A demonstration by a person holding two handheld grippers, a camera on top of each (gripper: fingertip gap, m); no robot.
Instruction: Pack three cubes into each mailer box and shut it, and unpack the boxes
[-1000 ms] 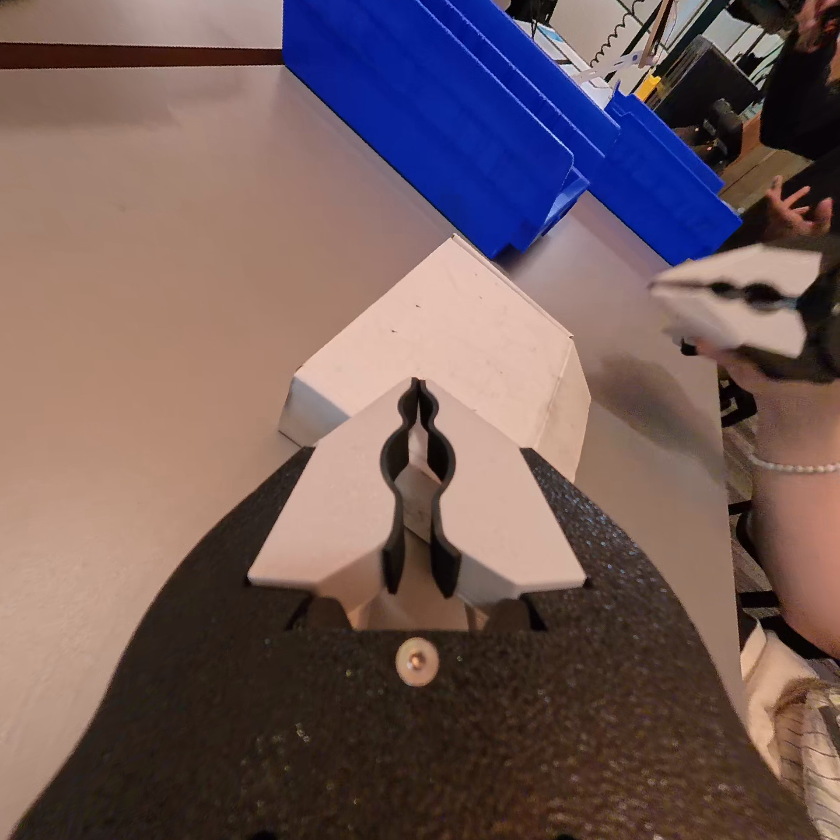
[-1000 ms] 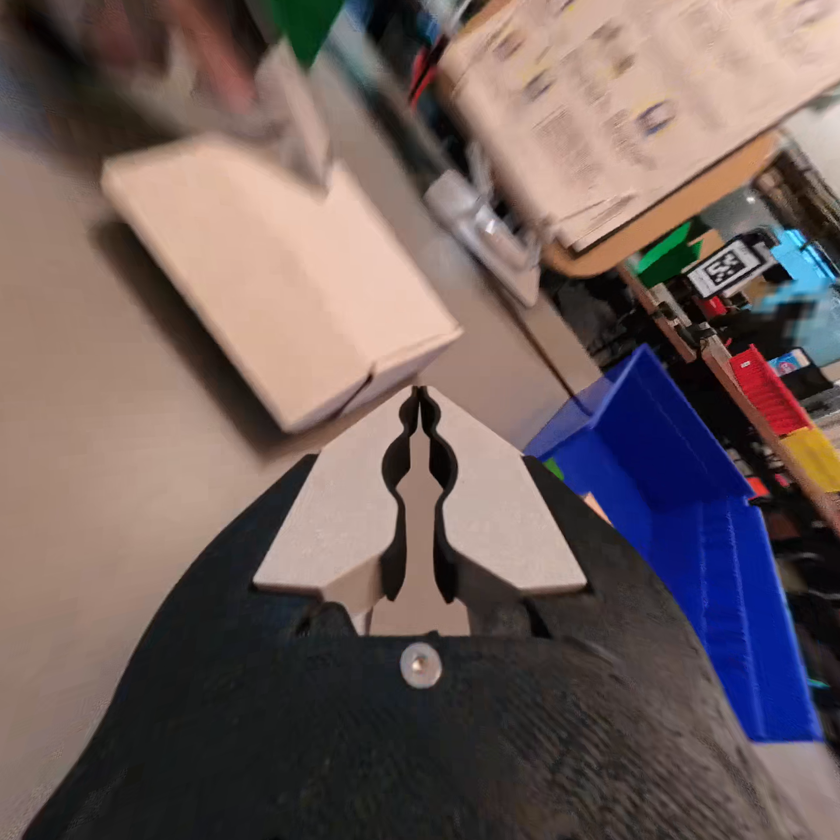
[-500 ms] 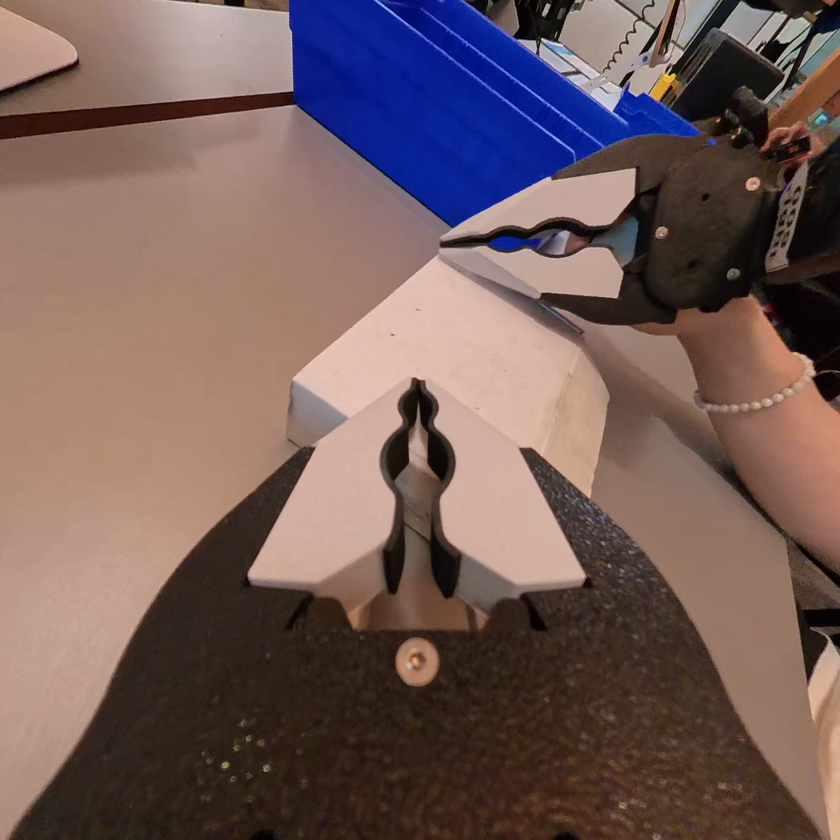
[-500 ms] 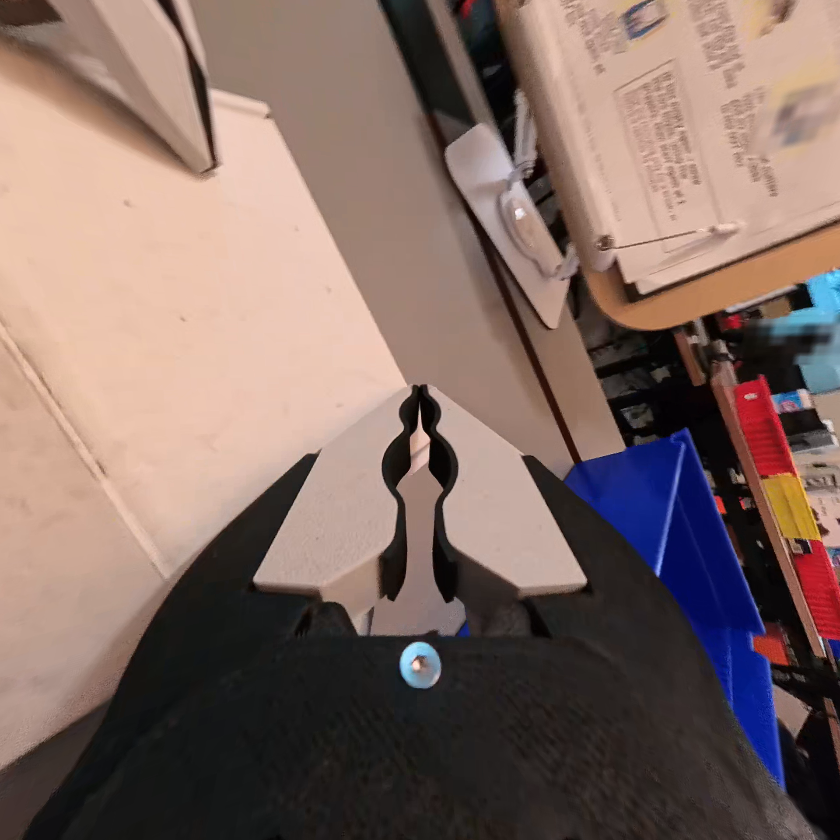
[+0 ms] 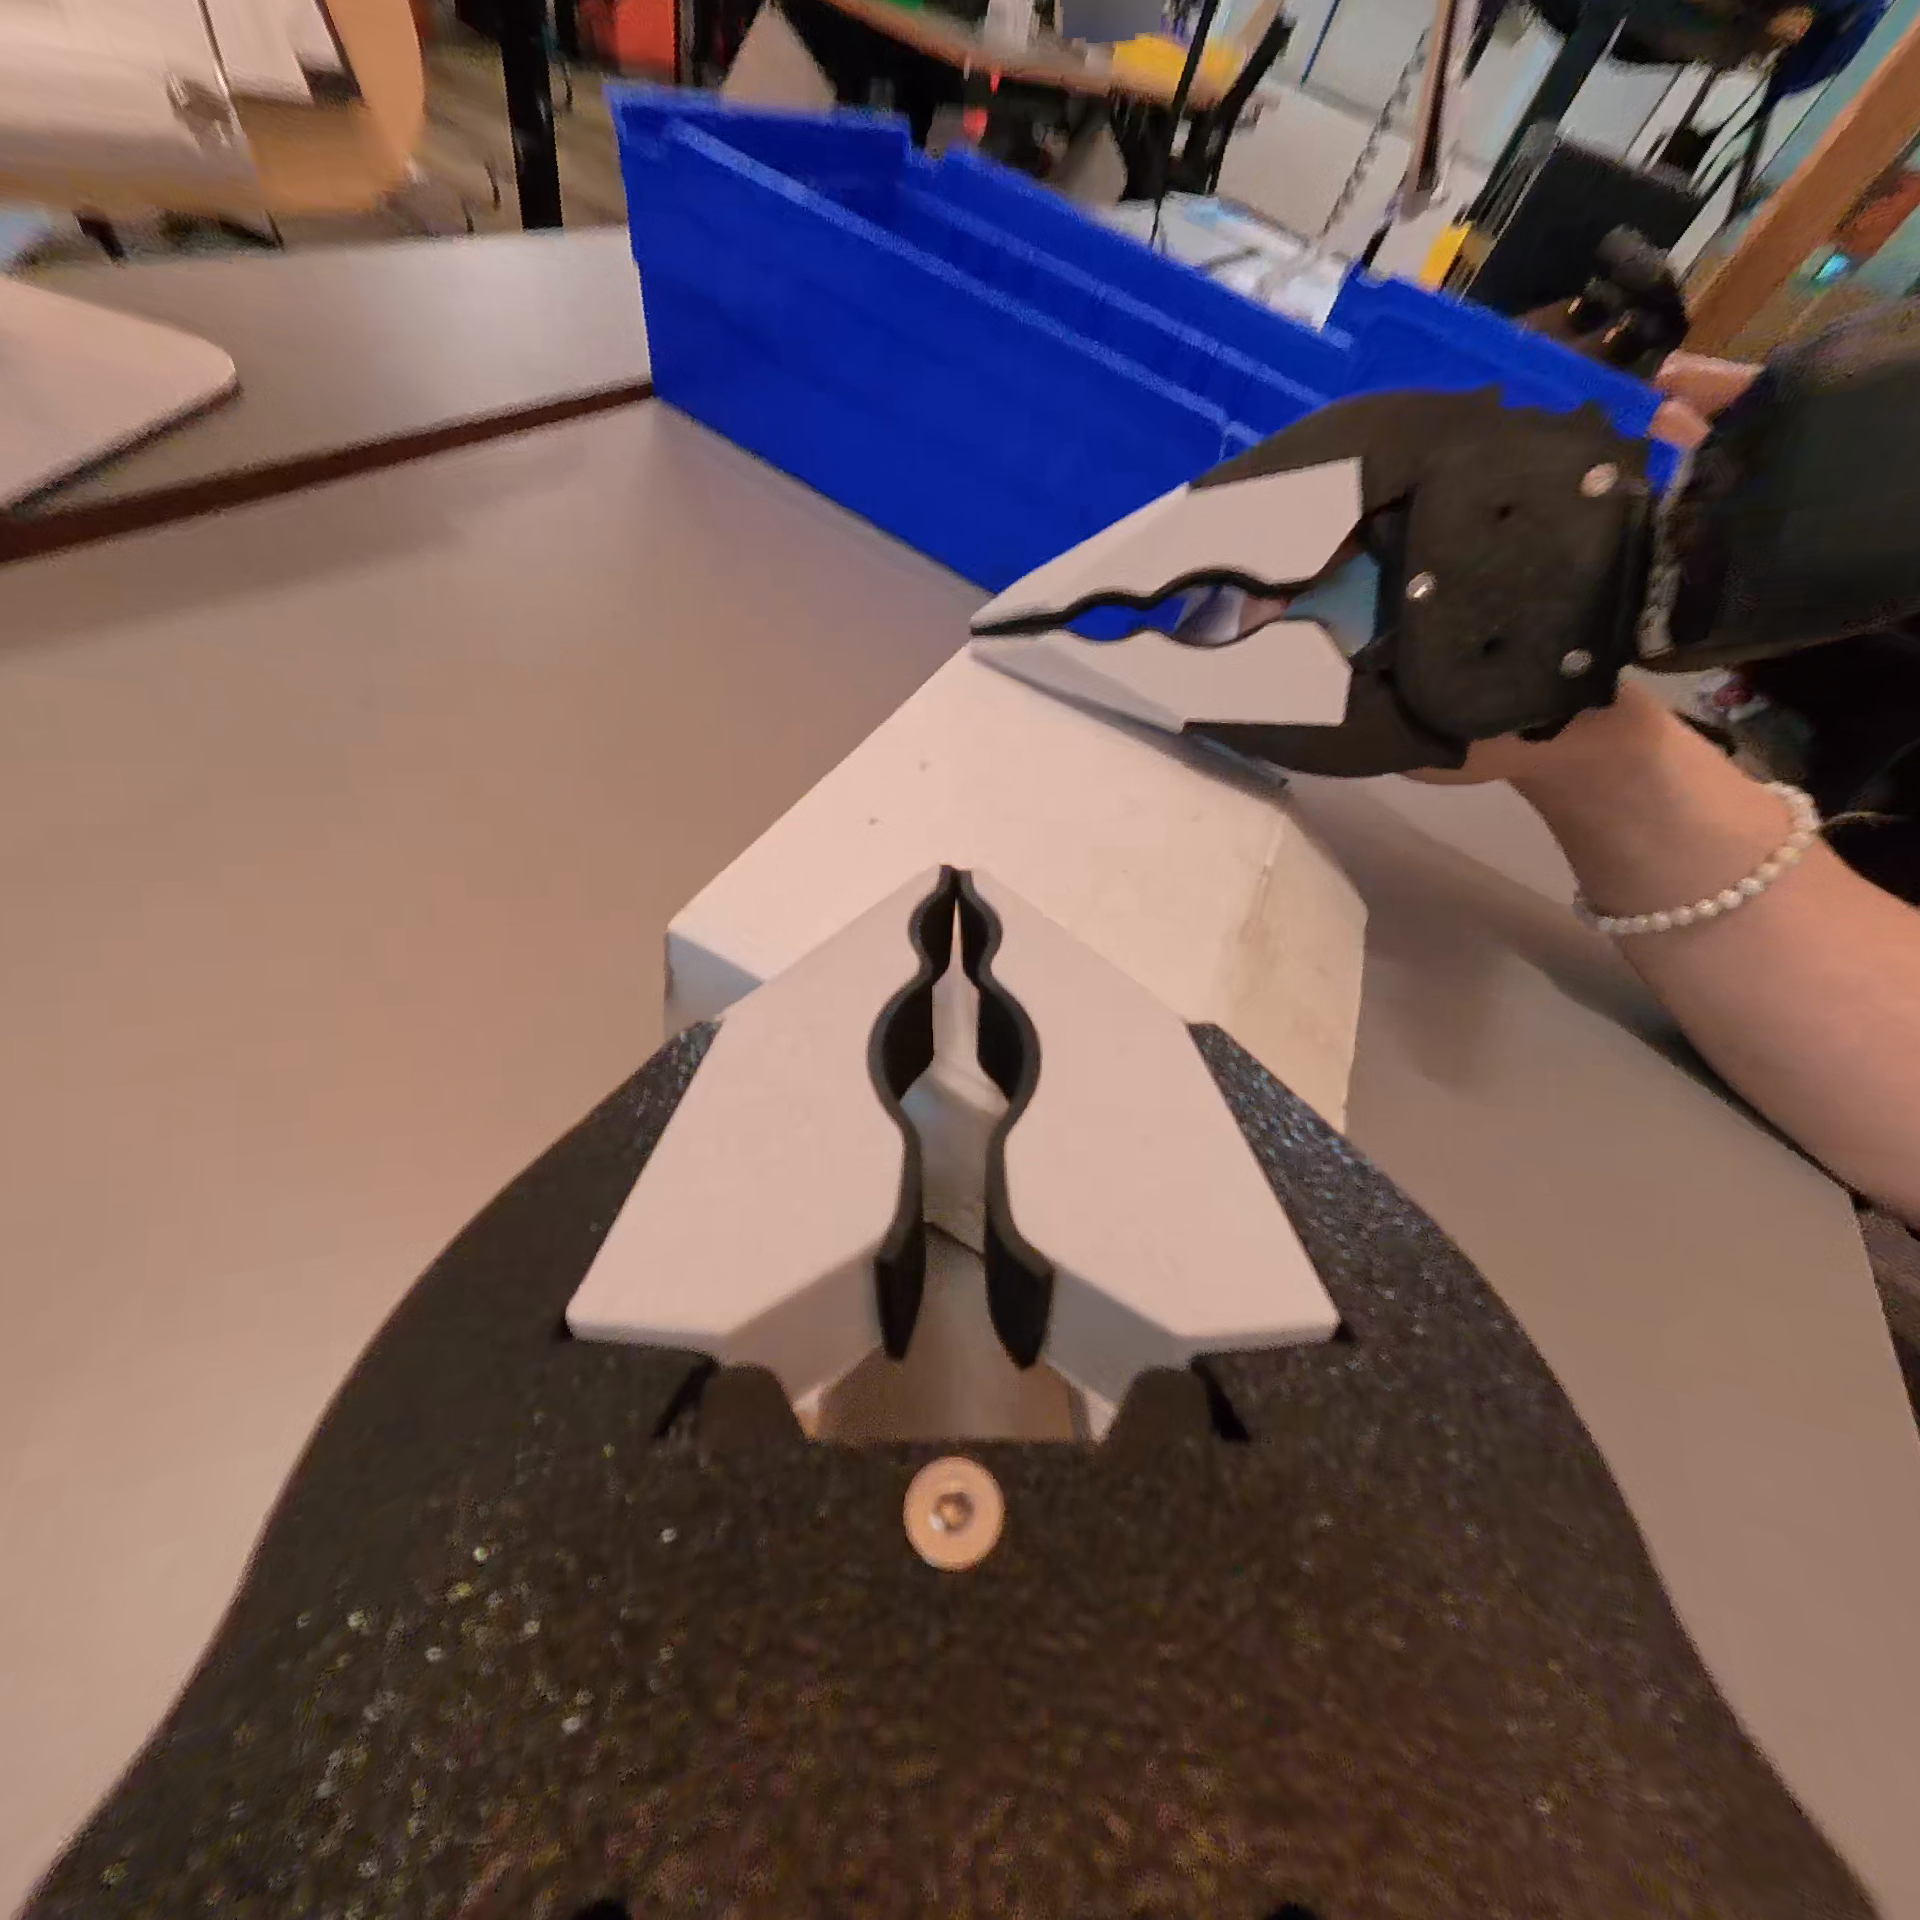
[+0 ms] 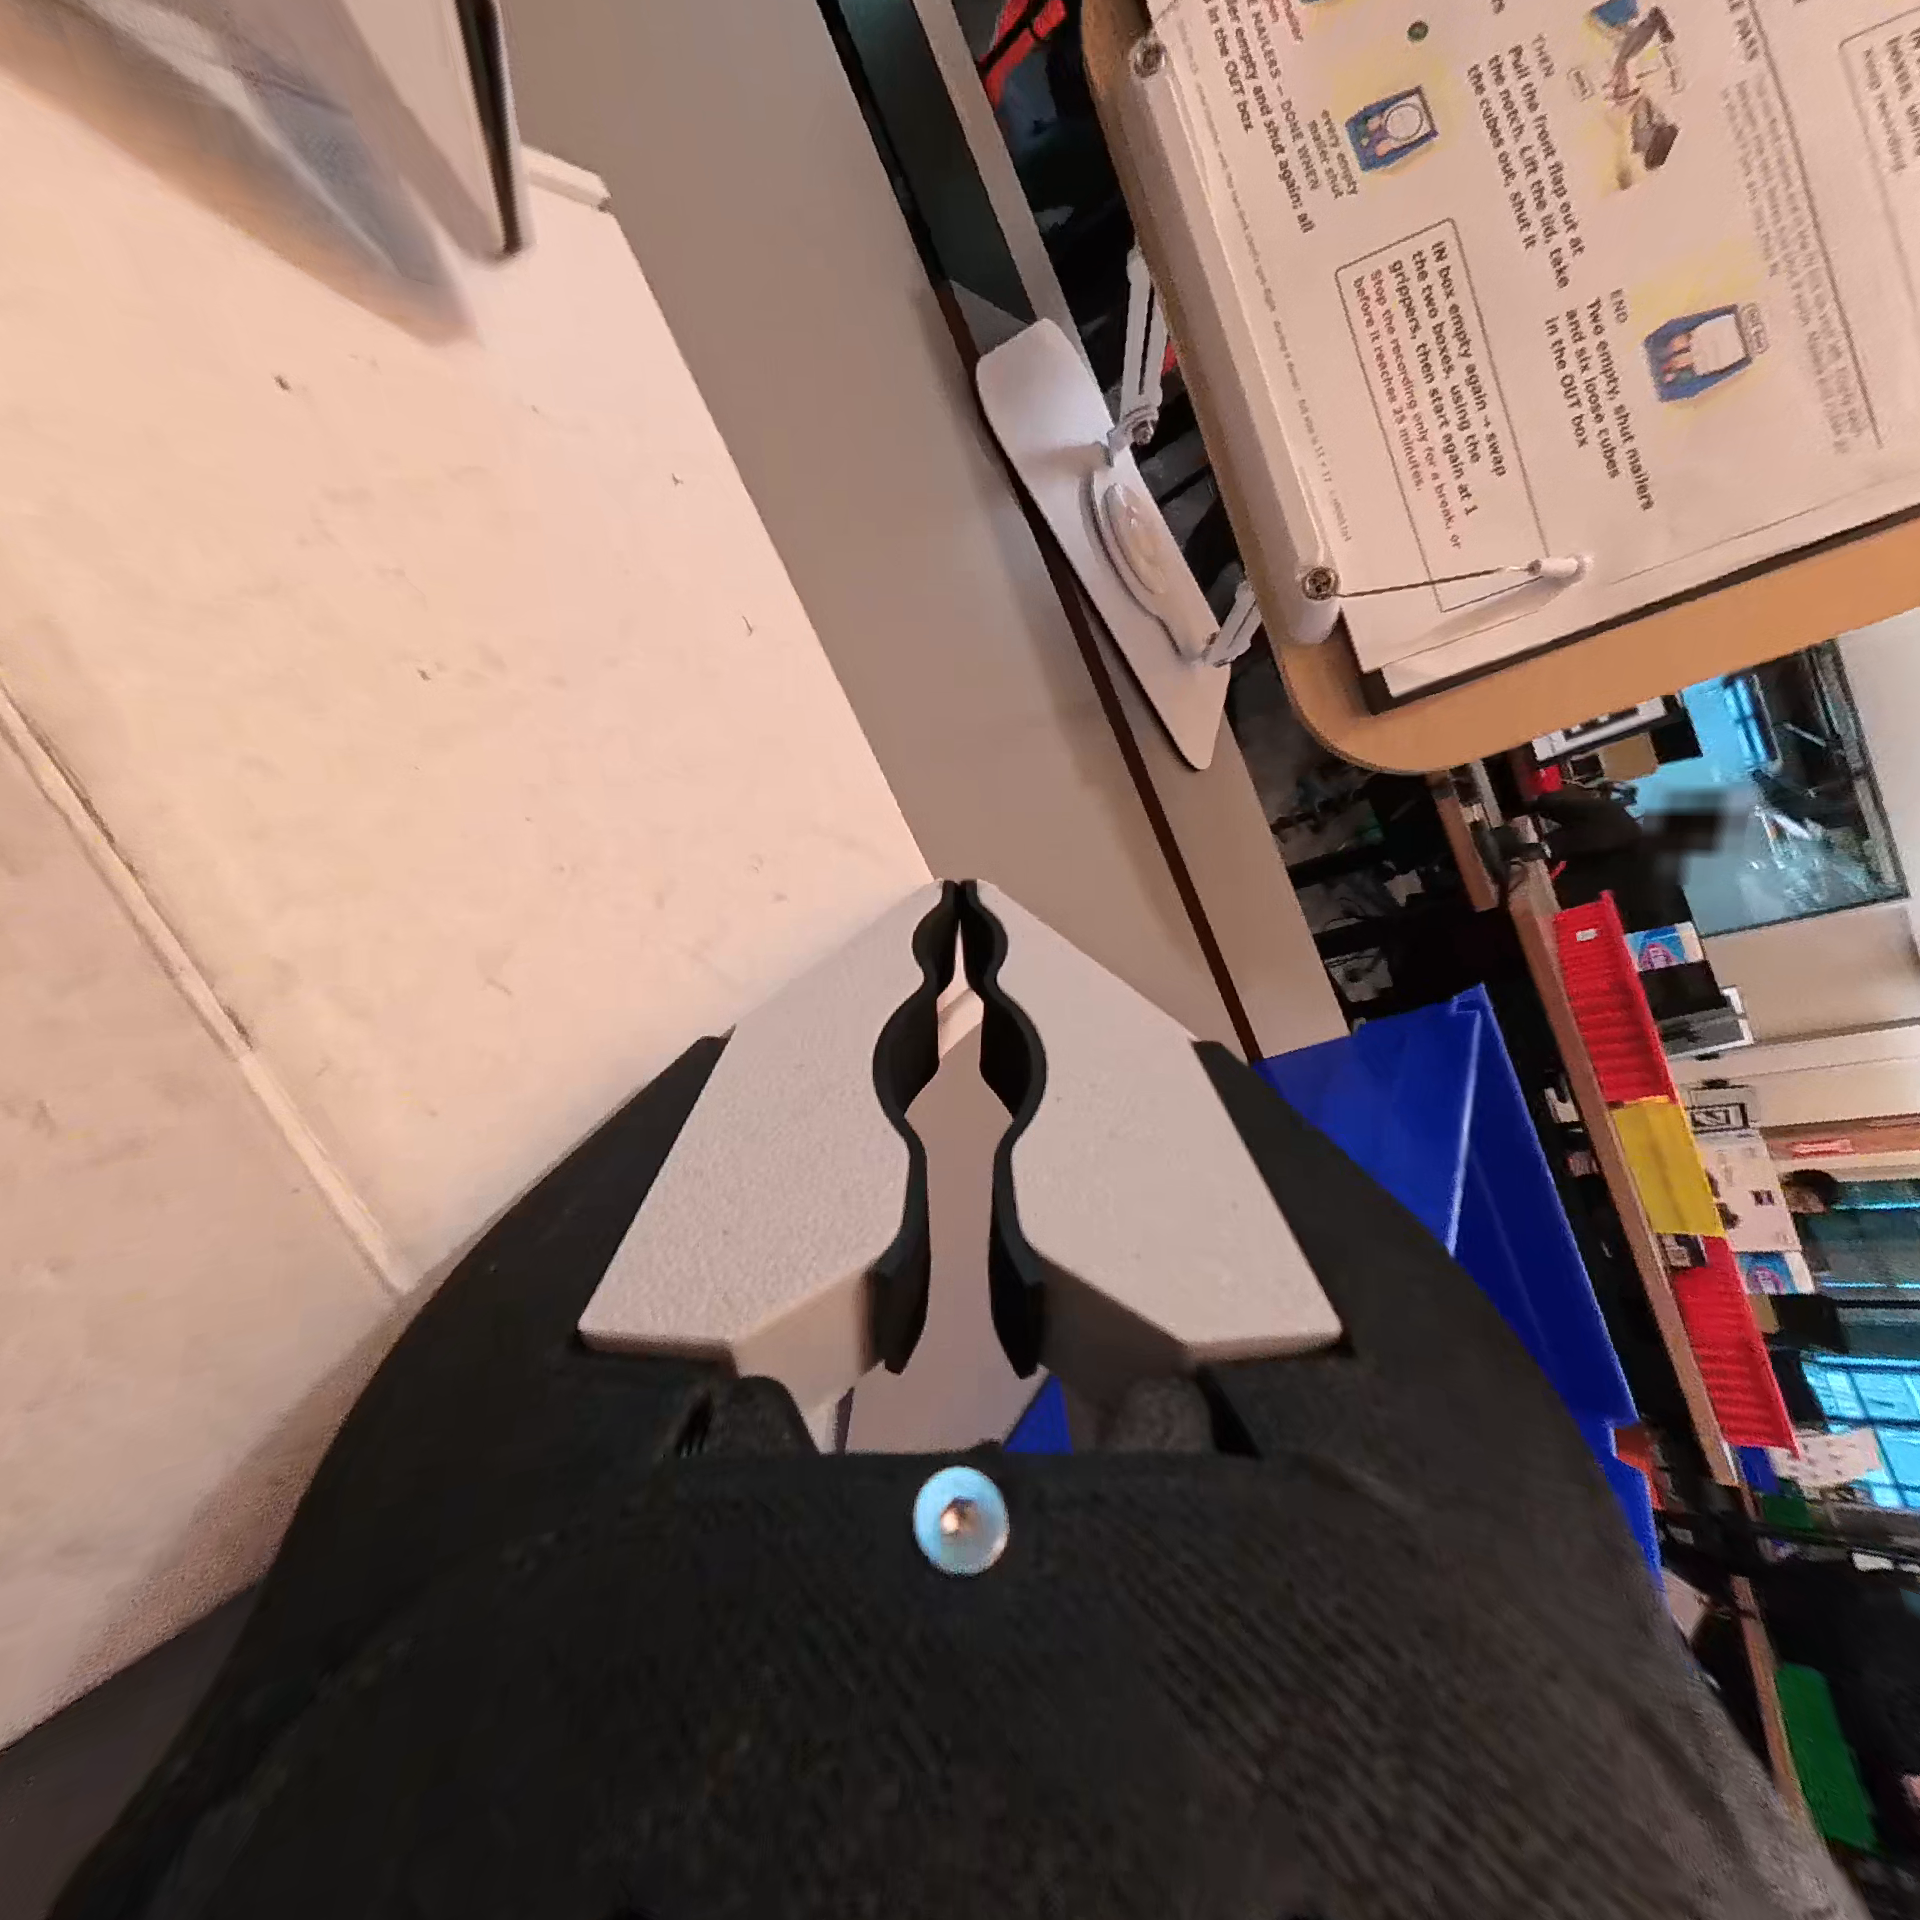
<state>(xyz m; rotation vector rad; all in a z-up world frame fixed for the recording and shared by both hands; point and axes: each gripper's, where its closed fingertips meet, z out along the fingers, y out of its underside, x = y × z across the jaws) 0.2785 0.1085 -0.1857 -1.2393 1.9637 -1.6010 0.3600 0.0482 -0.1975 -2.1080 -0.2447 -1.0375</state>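
A shut white mailer box (image 5: 1049, 831) lies on the grey table (image 5: 364, 831). My left gripper (image 5: 956, 883) is shut and empty, its tips over the box's near edge. My right gripper (image 5: 987, 623) is shut and empty, lying on its side with its tips at the box's far corner. In the right wrist view the box lid (image 6: 416, 623) fills the left side, my right gripper (image 6: 956, 894) sits at its edge, and the left gripper's fingers (image 6: 343, 125) show blurred at top left. No cubes are in view.
Two blue bins (image 5: 935, 343) stand behind the box along the table's far side. A white lamp base (image 6: 1101, 520) and an instruction board (image 6: 1558, 312) stand past the table's edge. A person's forearm (image 5: 1714, 966) with a bead bracelet lies at right.
My right gripper swung in from the right to the box's far corner, then eased back right. The left gripper stayed shut over the near edge while its view tilted up.
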